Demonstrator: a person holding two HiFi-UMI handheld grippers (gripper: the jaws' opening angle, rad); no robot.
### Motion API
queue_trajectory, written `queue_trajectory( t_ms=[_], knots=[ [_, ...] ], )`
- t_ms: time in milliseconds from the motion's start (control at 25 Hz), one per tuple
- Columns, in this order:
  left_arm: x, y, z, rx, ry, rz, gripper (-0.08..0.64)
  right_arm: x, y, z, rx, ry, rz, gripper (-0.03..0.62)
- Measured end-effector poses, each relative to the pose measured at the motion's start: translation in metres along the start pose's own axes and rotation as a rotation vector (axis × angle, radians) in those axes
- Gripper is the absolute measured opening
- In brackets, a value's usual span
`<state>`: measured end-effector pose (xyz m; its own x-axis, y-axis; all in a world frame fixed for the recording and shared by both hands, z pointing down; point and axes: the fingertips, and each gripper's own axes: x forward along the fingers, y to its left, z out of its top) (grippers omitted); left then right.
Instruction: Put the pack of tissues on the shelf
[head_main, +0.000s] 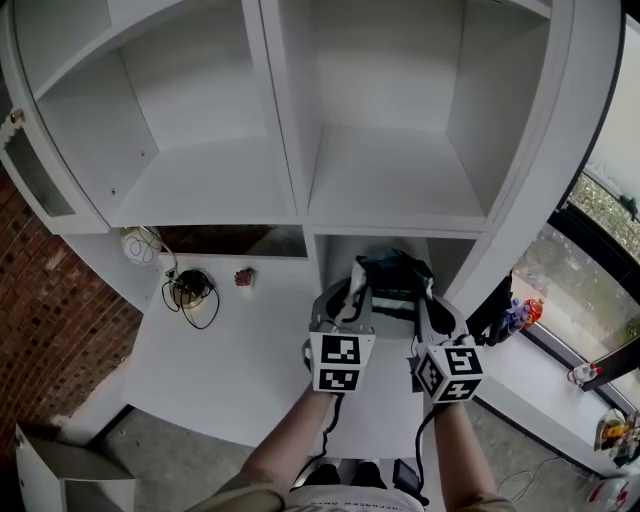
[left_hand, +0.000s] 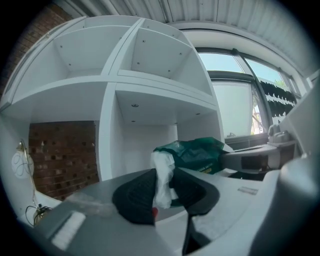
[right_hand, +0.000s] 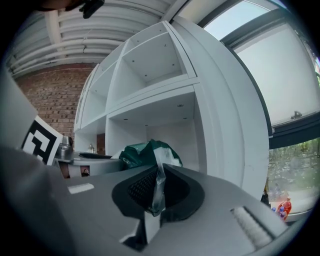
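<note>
Left gripper (left_hand: 162, 189) and right gripper (right_hand: 157, 189) jaws each pinched a wrapper end; tissue pack (head_main: 392, 272) spanned crosswise between, shelf (left_hand: 142, 145) ahead.

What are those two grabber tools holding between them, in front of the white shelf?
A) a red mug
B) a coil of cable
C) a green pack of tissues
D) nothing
C: the left gripper and right gripper each pinch the wrapper of the green pack of tissues.
</note>
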<state>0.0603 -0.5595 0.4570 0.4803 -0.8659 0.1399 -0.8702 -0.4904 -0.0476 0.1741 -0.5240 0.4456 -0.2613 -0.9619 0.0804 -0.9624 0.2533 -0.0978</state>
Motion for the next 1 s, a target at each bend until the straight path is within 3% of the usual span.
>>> queue_trajectory(
  t_ms=[240, 480, 1000],
  knots=[
    [0.019, 0.005, -0.005, 0.018, 0.026, 0.037, 0.12, 0.021, -0.009, -0.005, -0.067, -0.004, -0.06, 0.005],
    [0.036, 0.005, -0.016, -0.016, 0.05, 0.069, 0.12, 0.037, -0.019, -0.011, -0.124, 0.023, -0.12, 0.005],
    [0.055, 0.012, -0.031, 0.003, 0.077, 0.147, 0.12, 0.062, -0.027, -0.026, -0.141, 0.022, -0.202, 0.005]
  ],
)
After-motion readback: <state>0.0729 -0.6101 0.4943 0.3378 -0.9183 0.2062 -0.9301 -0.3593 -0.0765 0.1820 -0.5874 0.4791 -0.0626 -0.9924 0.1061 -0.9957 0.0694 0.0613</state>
